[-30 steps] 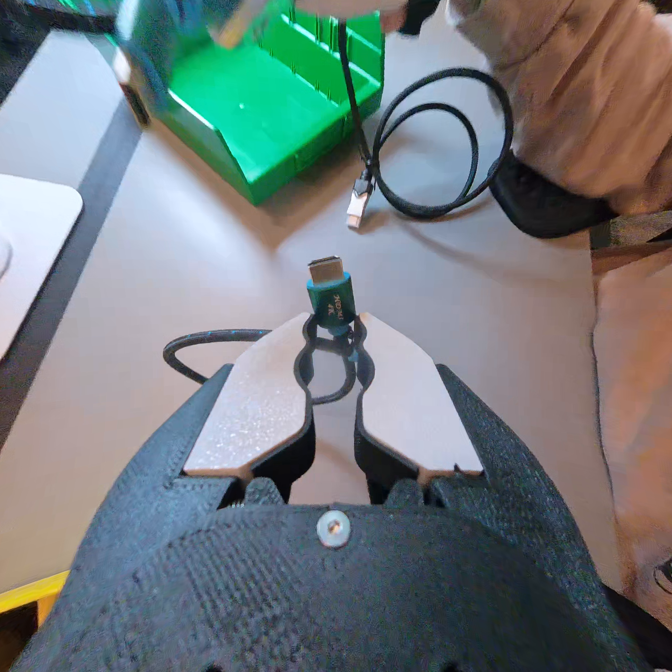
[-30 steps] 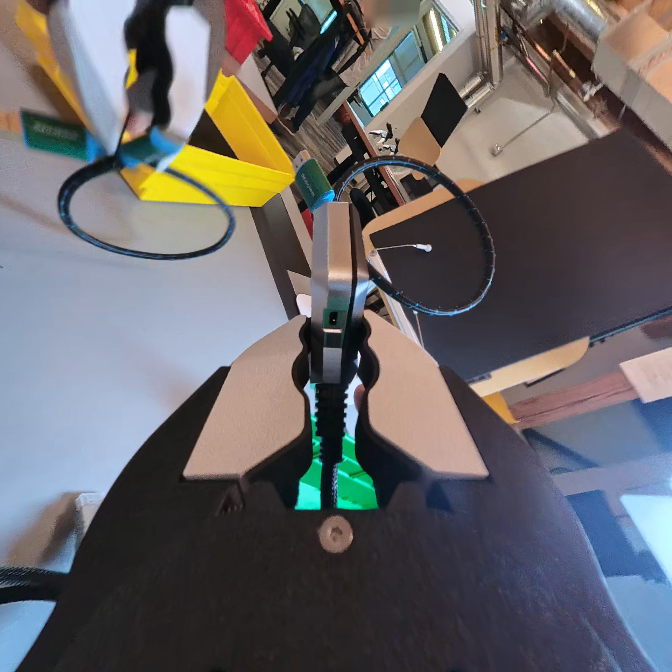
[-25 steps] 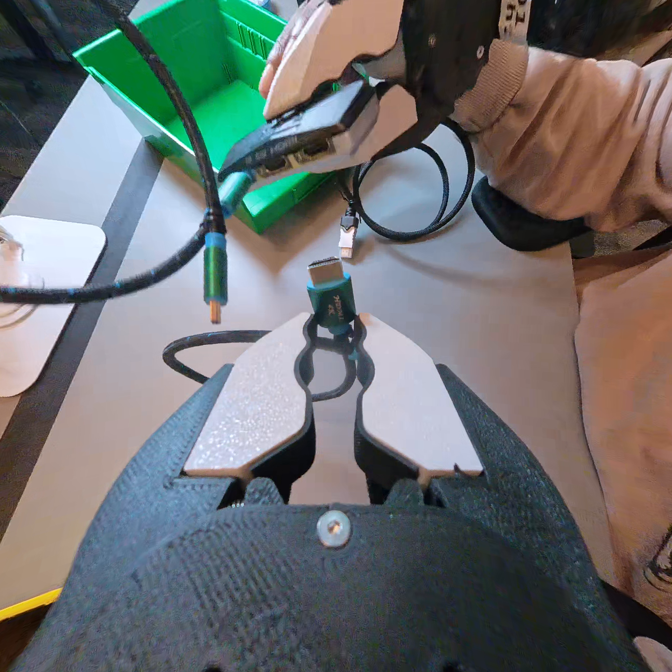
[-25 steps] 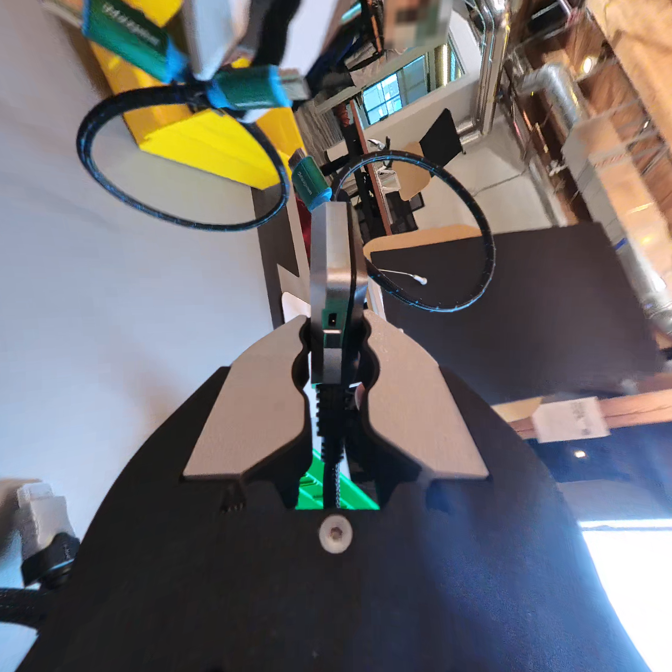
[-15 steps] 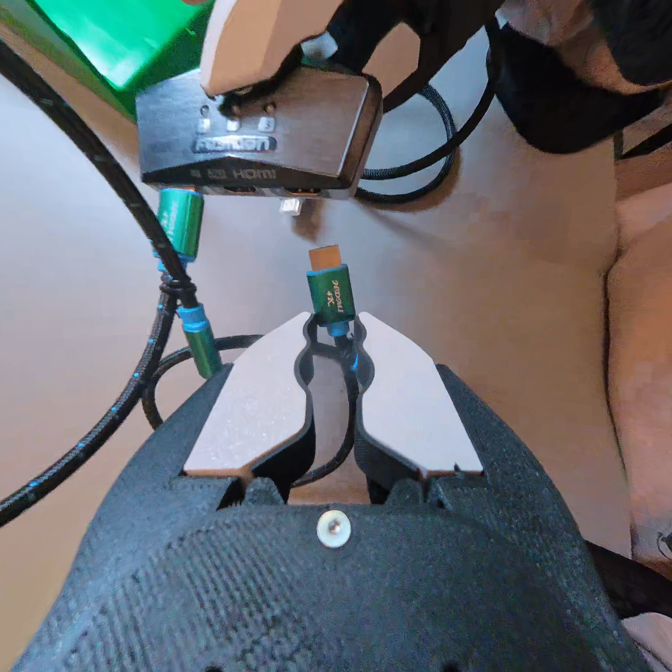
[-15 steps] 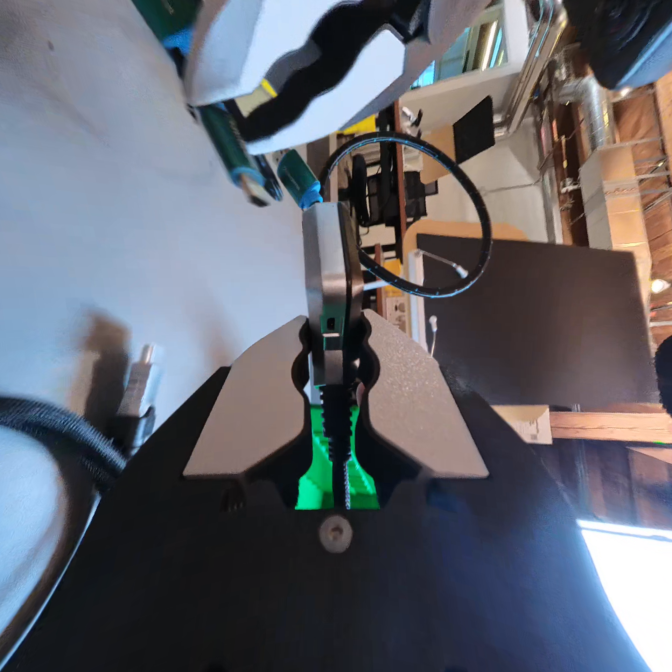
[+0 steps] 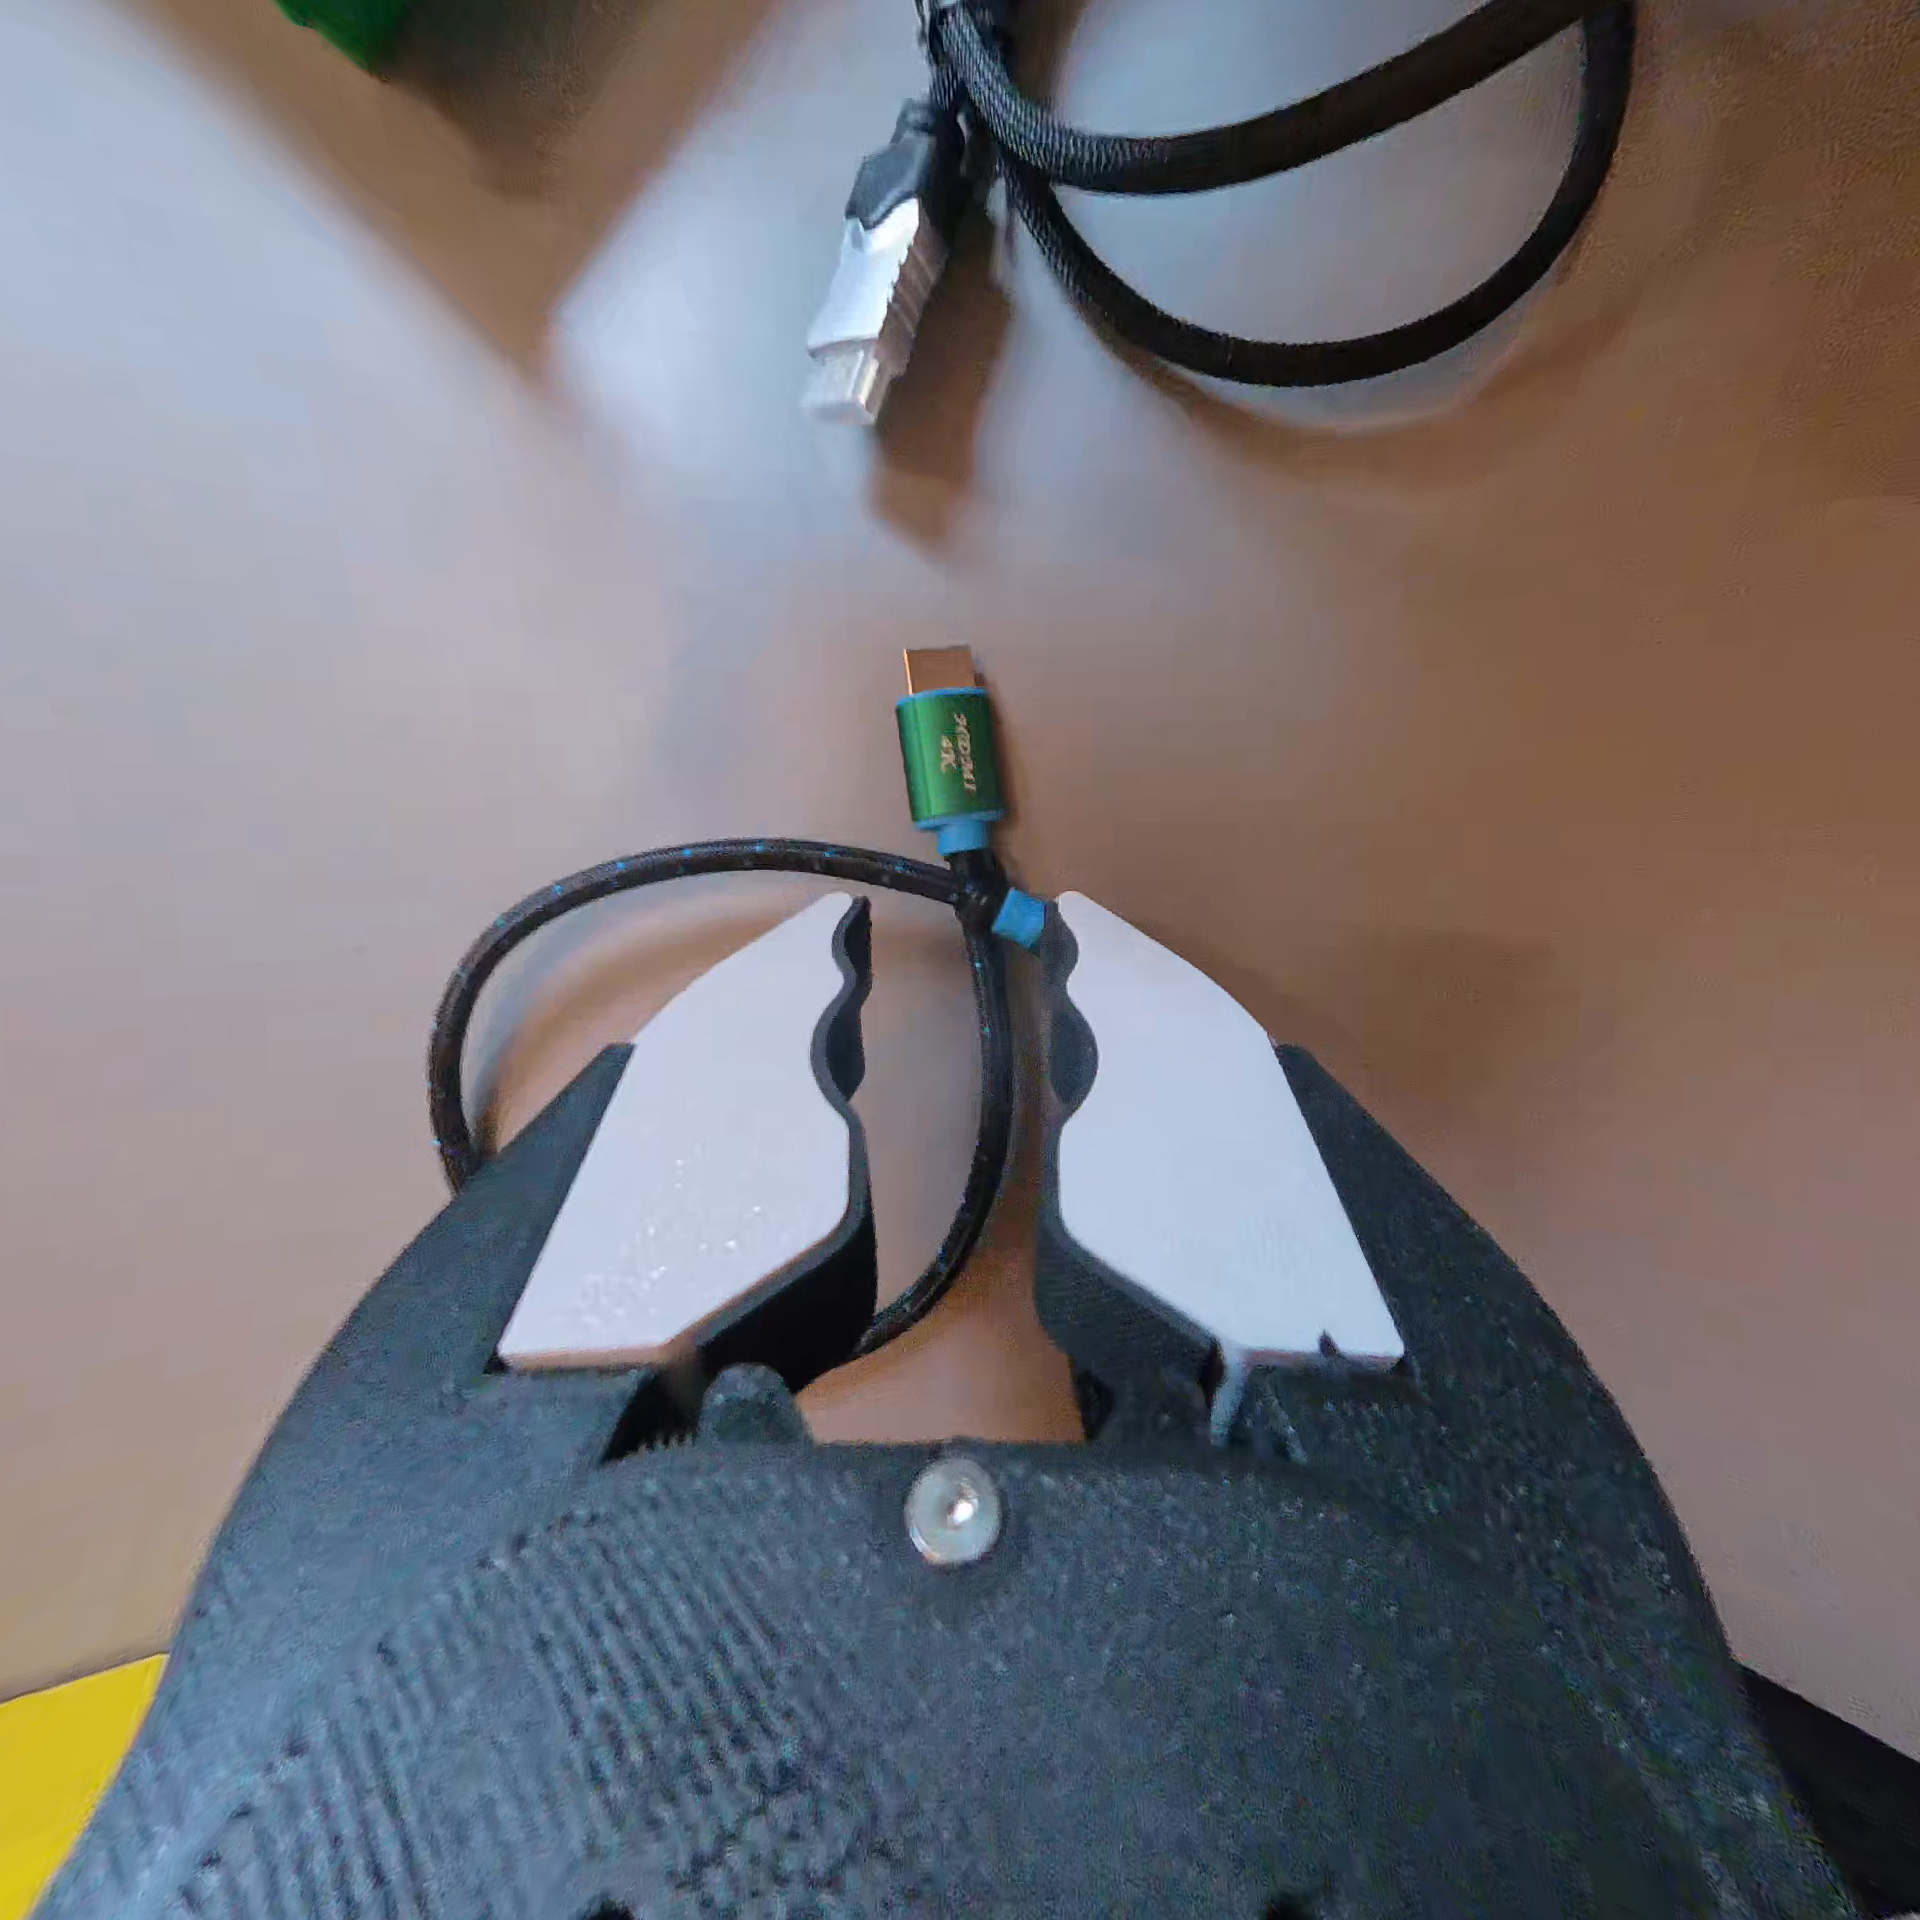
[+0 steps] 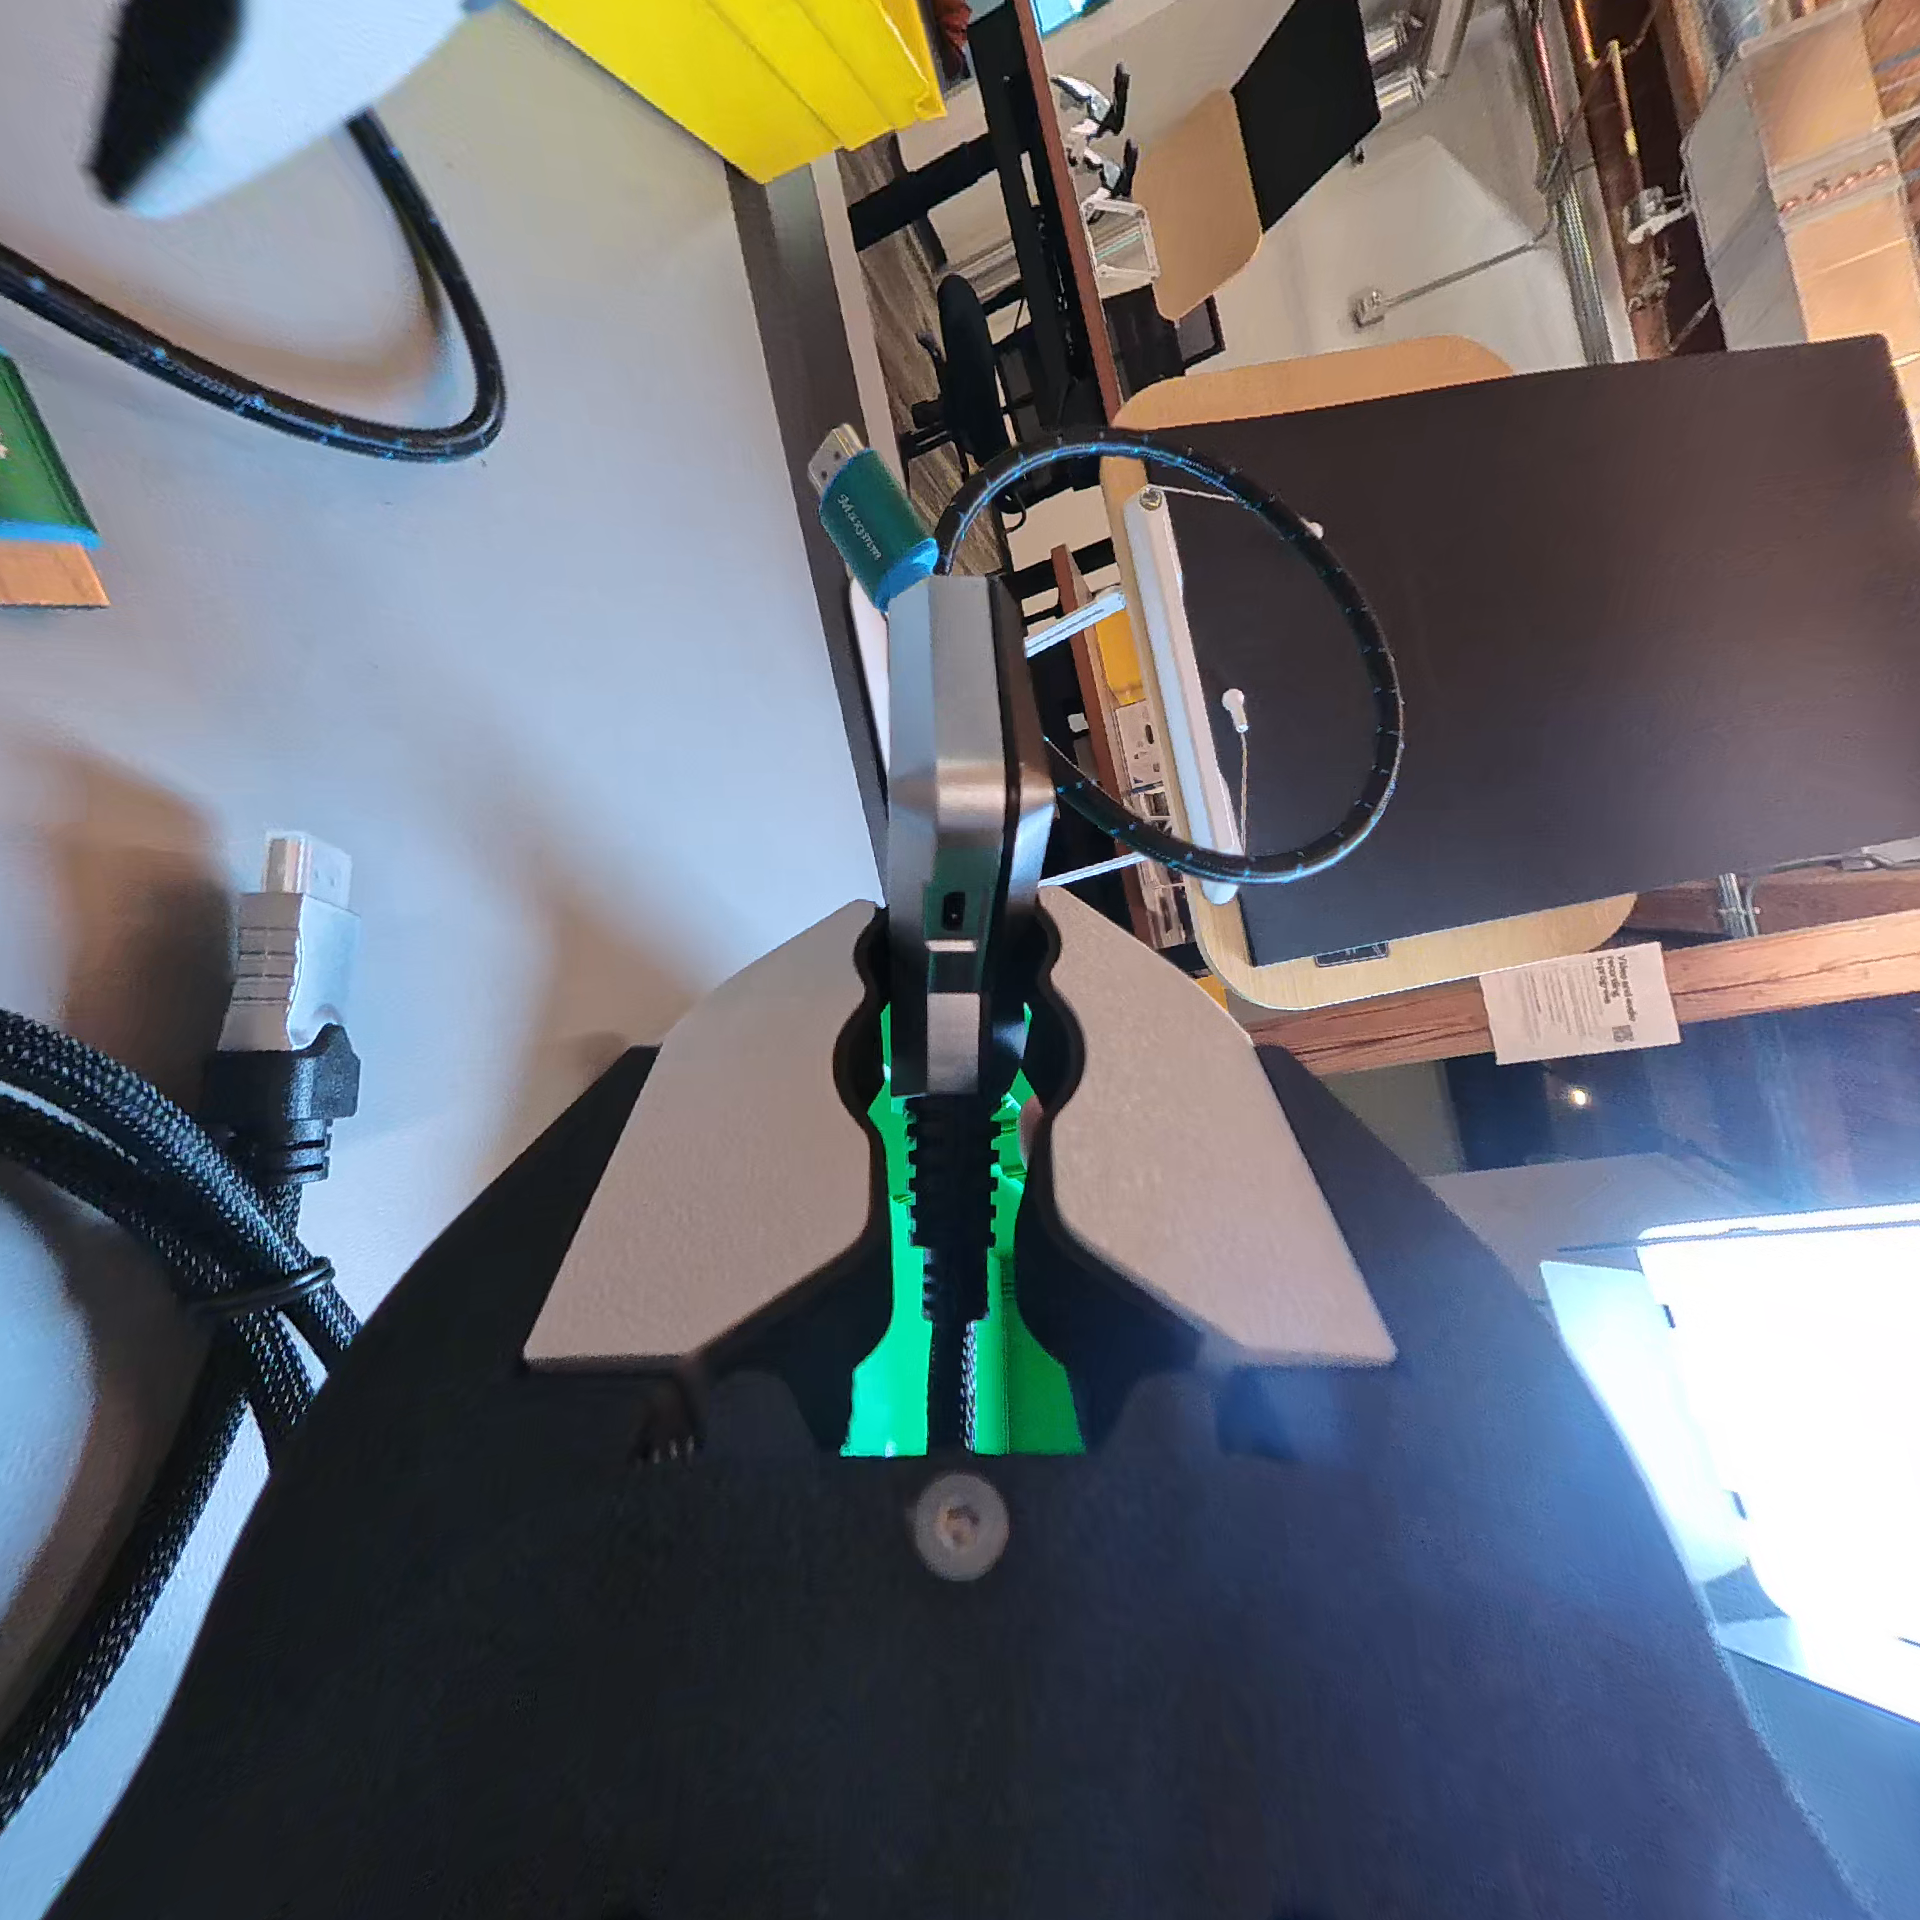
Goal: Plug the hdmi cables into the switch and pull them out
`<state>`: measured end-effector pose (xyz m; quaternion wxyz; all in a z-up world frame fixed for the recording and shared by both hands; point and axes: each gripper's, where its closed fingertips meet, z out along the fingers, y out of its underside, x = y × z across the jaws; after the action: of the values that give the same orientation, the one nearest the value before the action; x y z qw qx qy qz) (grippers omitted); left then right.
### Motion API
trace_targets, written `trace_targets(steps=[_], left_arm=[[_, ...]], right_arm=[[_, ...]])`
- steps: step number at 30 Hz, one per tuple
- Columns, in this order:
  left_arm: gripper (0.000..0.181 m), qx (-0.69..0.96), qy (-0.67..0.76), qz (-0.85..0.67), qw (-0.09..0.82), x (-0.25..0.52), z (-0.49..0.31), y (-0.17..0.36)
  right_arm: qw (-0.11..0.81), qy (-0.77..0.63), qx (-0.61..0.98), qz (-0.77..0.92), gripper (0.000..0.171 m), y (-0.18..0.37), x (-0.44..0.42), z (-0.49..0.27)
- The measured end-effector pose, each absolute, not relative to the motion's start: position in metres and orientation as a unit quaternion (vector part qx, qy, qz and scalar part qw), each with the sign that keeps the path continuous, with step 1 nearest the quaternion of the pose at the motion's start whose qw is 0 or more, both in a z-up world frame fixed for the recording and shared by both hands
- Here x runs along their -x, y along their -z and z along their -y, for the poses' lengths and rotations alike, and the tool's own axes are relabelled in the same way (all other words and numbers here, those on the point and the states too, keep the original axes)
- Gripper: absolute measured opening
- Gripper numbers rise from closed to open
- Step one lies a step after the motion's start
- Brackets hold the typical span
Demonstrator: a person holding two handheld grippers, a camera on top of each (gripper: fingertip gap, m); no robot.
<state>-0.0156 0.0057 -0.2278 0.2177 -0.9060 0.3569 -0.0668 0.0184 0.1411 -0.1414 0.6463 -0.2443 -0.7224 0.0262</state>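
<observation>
1. My left gripper (image 7: 956, 920) has its jaws spread; nothing is pinched between them.
2. The green HDMI plug (image 7: 948, 764) lies on the tabletop (image 7: 312, 623) just past the left fingertips, gold tip pointing away from me. Its black braided cable with blue flecks (image 7: 717, 862) loops off to the left and runs back between the two fingers. A blue collar on that cable sits right against the inner tip of the right-hand finger; I cannot tell if it touches.
3. Farther along the tabletop lies a silver-headed plug (image 7: 873, 301) on a thicker black braided cable (image 7: 1299, 353), which curls in a loop toward the far right corner of my left view. That part is blurred.
4. A scrap of green bin (image 7: 343, 26) shows at the far left corner.
5. My right gripper (image 8: 961, 935) is pressed onto the grey switch (image 8: 951, 727), pinching its near end so it stands edge-on and points away from me.
6. At the switch's far end a second green plug (image 8: 868, 520) sits at the top-left corner; its flecked cable arcs in a ring to the right.
7. In the right view the silver-headed plug (image 8: 286, 935) lies on the tabletop at the left, and a yellow bin (image 8: 769, 73) sits at the tabletop's far edge.
</observation>
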Motion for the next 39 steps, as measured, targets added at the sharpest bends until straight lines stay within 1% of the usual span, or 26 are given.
trace_targets(steps=[1,6,8,10,13,16,18,20,23,26,28,30,35,39], left_arm=[[0.03,0.914,0.07,-0.343,0.203,0.015,-0.003,0.234],[0.033,0.928,0.071,-0.316,0.185,0.012,-0.005,0.247],[0.038,0.931,0.063,-0.316,0.17,0.013,-0.001,0.253],[0.039,0.933,0.062,-0.314,0.166,0.012,0.0,0.258],[0.031,0.93,0.065,-0.314,0.179,0.011,-0.005,0.258],[0.017,0.92,0.057,-0.329,0.202,0.014,-0.014,0.258],[0.014,0.915,0.035,-0.341,0.215,0.023,-0.019,0.256],[0.014,0.912,0.056,-0.334,0.23,0.026,-0.018,0.244],[0.013,0.909,0.097,-0.32,0.25,0.035,-0.009,0.212],[0.013,0.914,0.076,-0.294,0.27,0.071,0.005,0.18],[0.013,0.916,0.041,-0.259,0.303,0.102,0.01,0.153],[0.013,0.91,0.036,-0.243,0.336,0.109,0.013,0.132],[0.013,0.913,-0.005,-0.266,0.308,0.09,0.002,0.145],[0.013,0.916,-0.012,-0.278,0.288,0.078,-0.004,0.156]], right_arm=[[0.648,-0.029,0.248,0.72,0.023,0.14,-0.018,-0.142],[0.65,-0.036,0.258,0.714,0.023,0.137,-0.02,-0.143],[0.651,-0.042,0.262,0.712,0.023,0.135,-0.02,-0.143],[0.652,-0.049,0.265,0.709,0.023,0.134,-0.02,-0.143],[0.652,-0.054,0.267,0.707,0.023,0.134,-0.02,-0.144],[0.657,-0.057,0.257,0.706,0.023,0.131,-0.019,-0.139],[0.658,-0.058,0.246,0.709,0.022,0.131,-0.019,-0.134],[0.659,-0.047,0.231,0.715,0.023,0.133,-0.018,-0.131],[0.655,-0.034,0.214,0.723,0.022,0.14,-0.016,-0.129],[0.654,-0.013,0.204,0.728,0.023,0.15,-0.013,-0.132],[0.653,0.008,0.196,0.731,0.023,0.156,-0.011,-0.136],[0.662,0.025,0.175,0.729,0.023,0.157,-0.008,-0.132],[0.691,0.039,0.118,0.712,0.022,0.148,0.001,-0.101],[0.695,0.063,0.115,0.707,0.023,0.15,0.002,-0.104]])
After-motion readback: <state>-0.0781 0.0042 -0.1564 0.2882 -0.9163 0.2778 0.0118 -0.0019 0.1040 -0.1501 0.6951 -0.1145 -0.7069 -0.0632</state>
